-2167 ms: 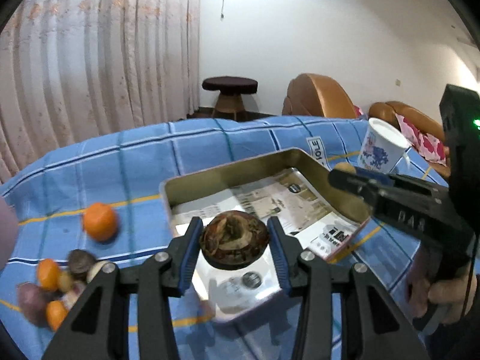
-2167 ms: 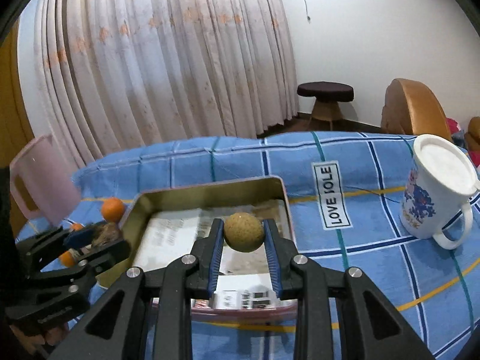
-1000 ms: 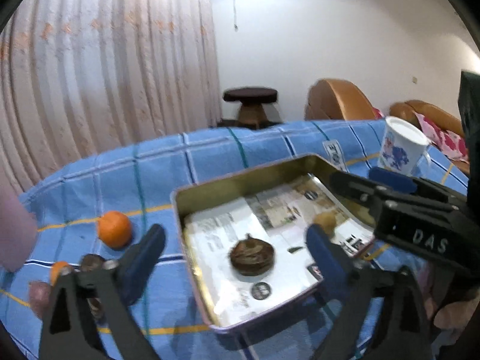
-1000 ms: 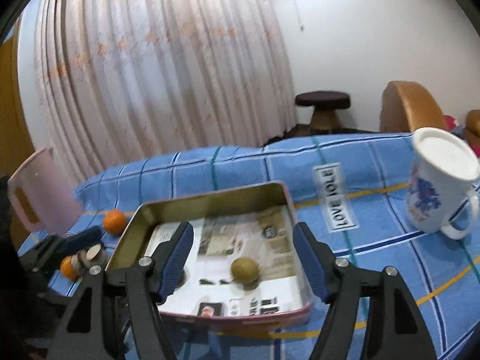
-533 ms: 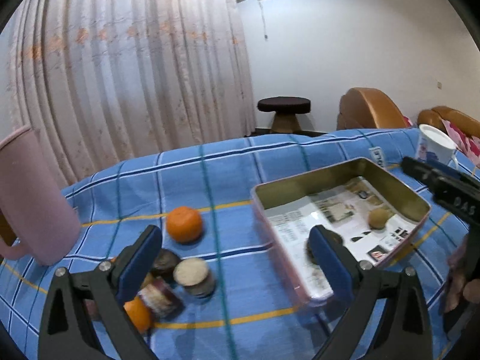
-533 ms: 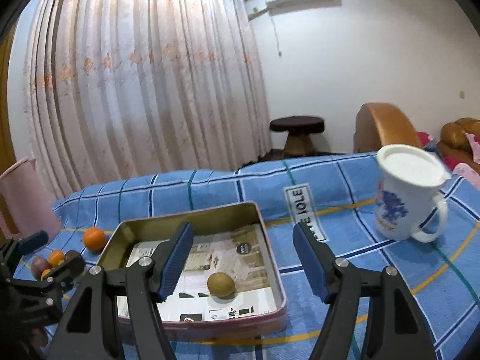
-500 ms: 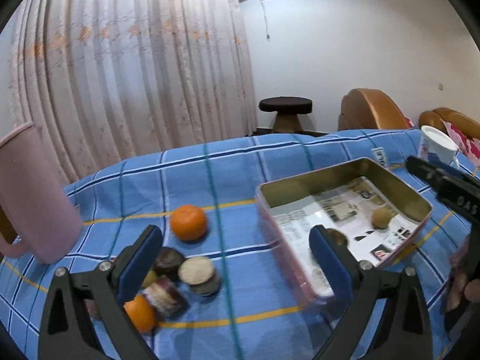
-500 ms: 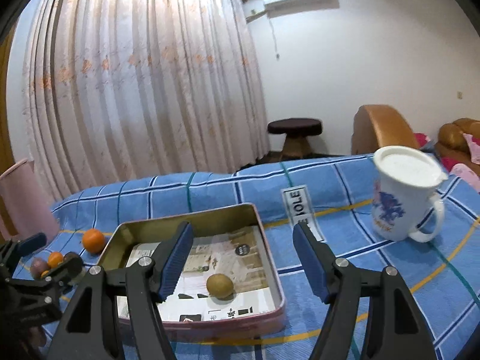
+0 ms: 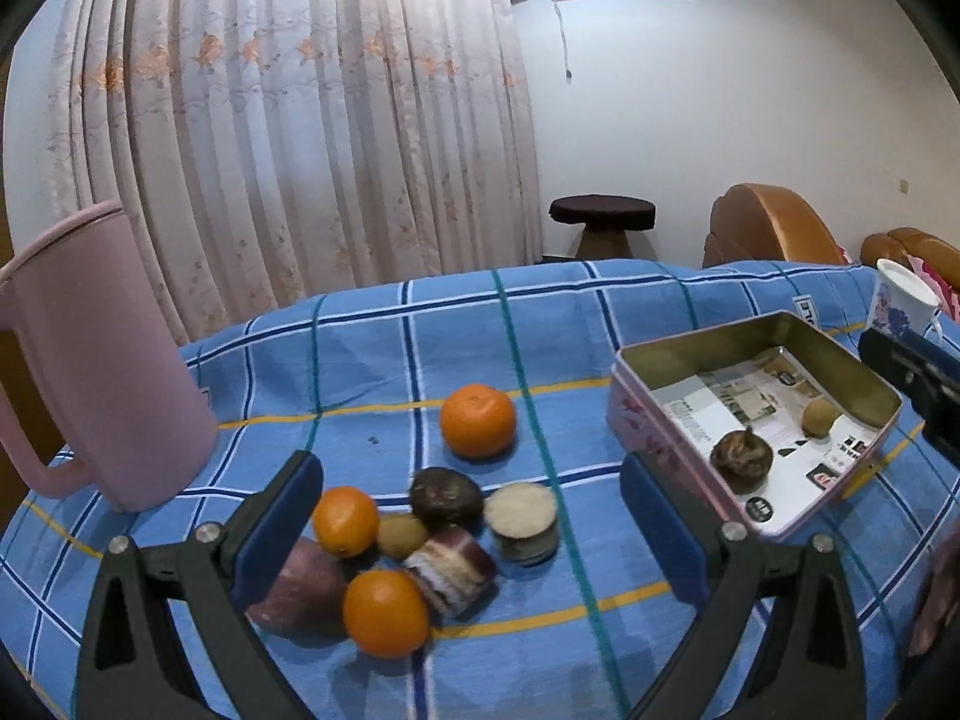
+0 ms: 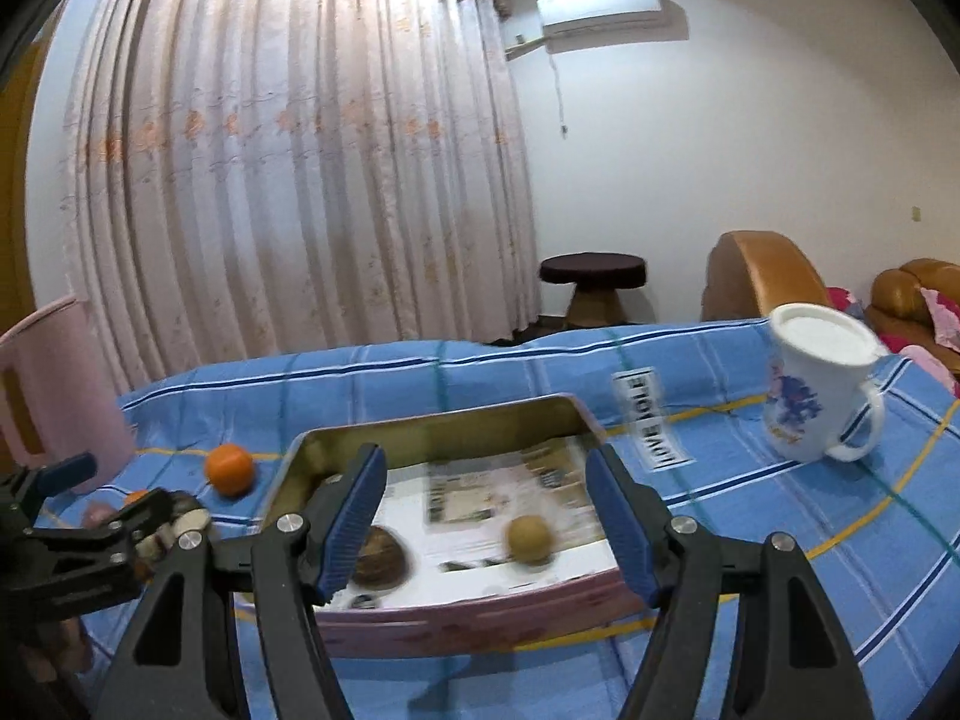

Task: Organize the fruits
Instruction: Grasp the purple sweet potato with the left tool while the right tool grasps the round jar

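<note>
My left gripper (image 9: 468,531) is open and hangs over a pile of fruit on the blue checked cloth: two oranges (image 9: 345,521), a dark round fruit (image 9: 446,495), a small tan fruit (image 9: 401,536) and some cut pieces (image 9: 521,519). A lone orange (image 9: 478,420) lies just beyond the pile. The tin tray (image 9: 720,348) stands to the right and holds a brown mangosteen (image 9: 741,459) and a tan round fruit (image 9: 820,418). My right gripper (image 10: 487,519) is open above the tray's (image 10: 432,420) near side, with nothing between its fingers.
A tall pink pitcher (image 9: 90,360) stands left of the pile. A white printed mug (image 10: 816,384) sits right of the tray. The left gripper (image 10: 114,489) shows at the left edge of the right wrist view. A stool and armchairs stand behind the table.
Both grippers let go of their fruits, which now lie in the tray. The left gripper has swung left from the tray to the fruit pile. The right gripper has drawn back slightly.
</note>
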